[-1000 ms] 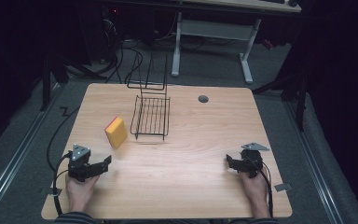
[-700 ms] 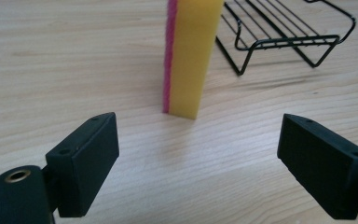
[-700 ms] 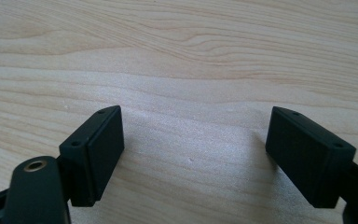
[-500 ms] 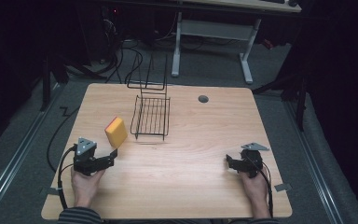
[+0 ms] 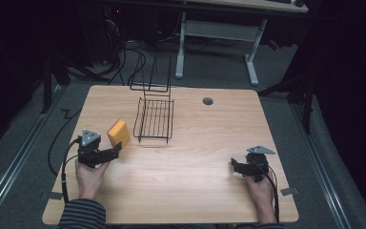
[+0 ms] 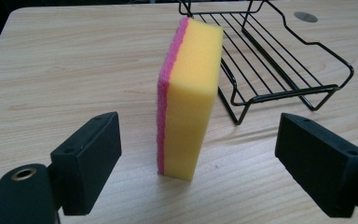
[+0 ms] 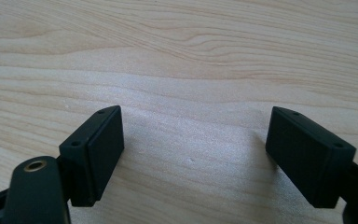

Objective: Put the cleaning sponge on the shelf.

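Note:
A yellow sponge (image 5: 118, 132) with a pink scouring side stands on its edge on the wooden table (image 5: 195, 191), left of a black wire rack (image 5: 155, 119). My left gripper (image 5: 116, 151) is open just in front of the sponge and points at it. In the left gripper view the sponge (image 6: 189, 93) stands upright just ahead of the gap of the left gripper (image 6: 200, 122); neither pad touches it, and the jaws have just closed a little. My right gripper (image 5: 233, 167) rests open near the front right, with bare wood between the jaws of the right gripper (image 7: 193, 114).
The wire rack (image 6: 279, 56) lies just right of the sponge, its tall back towards the far edge. A round cable hole (image 5: 208, 101) sits near the far edge. Bare wood stretches between the two hands. A desk frame and cables stand on the floor beyond the table.
My left hand has moved forward and a little up towards the sponge. The right hand, the sponge and the rack have stayed put.

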### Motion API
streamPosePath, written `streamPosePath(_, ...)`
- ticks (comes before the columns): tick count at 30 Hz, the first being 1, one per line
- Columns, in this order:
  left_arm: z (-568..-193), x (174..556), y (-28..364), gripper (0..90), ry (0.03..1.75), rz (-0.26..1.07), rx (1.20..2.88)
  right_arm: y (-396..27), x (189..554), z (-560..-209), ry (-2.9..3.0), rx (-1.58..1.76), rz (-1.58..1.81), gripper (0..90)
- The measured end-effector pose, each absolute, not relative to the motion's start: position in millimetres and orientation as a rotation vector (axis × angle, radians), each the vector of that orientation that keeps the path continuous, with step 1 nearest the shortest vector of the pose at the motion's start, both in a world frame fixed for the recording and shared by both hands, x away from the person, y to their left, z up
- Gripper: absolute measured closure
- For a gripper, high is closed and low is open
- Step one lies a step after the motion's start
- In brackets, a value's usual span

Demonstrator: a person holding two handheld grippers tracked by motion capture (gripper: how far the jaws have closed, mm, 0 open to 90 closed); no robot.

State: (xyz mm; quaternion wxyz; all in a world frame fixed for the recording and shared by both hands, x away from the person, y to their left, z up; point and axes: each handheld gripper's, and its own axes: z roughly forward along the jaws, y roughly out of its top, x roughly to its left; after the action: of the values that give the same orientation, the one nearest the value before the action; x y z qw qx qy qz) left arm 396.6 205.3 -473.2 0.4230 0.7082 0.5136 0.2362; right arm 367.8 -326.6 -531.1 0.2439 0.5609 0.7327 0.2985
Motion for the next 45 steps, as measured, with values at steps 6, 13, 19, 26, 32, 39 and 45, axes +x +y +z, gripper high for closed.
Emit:
streamPosePath(6,-473,408,202,17.3,1.292,0.581,1.769,-327,368,-531,2.001,1.532,0.815,19.3)
streamPosePath(13,-482,424,198,20.1,1.319,0.565,1.797,-327,368,-531,2.002,1.528,0.817,19.3)
streamPosePath(19,-489,430,195,29.6,1.309,0.547,1.81,-327,368,-531,2.001,1.532,0.815,19.3)
streamPosePath(26,-499,437,192,42.0,1.315,0.541,1.828,-327,368,-531,2.001,1.532,0.815,19.3)
streamPosePath(32,-502,438,193,53.7,1.31,0.536,1.837,-327,368,-531,2.001,1.533,0.816,19.3)
streamPosePath(39,-502,436,195,60.5,1.3,0.532,1.837,-326,368,-531,2.0,1.536,0.816,19.3)
streamPosePath(45,-498,432,197,61.1,1.288,0.534,1.828,-326,368,-531,2.0,1.537,0.817,19.3)
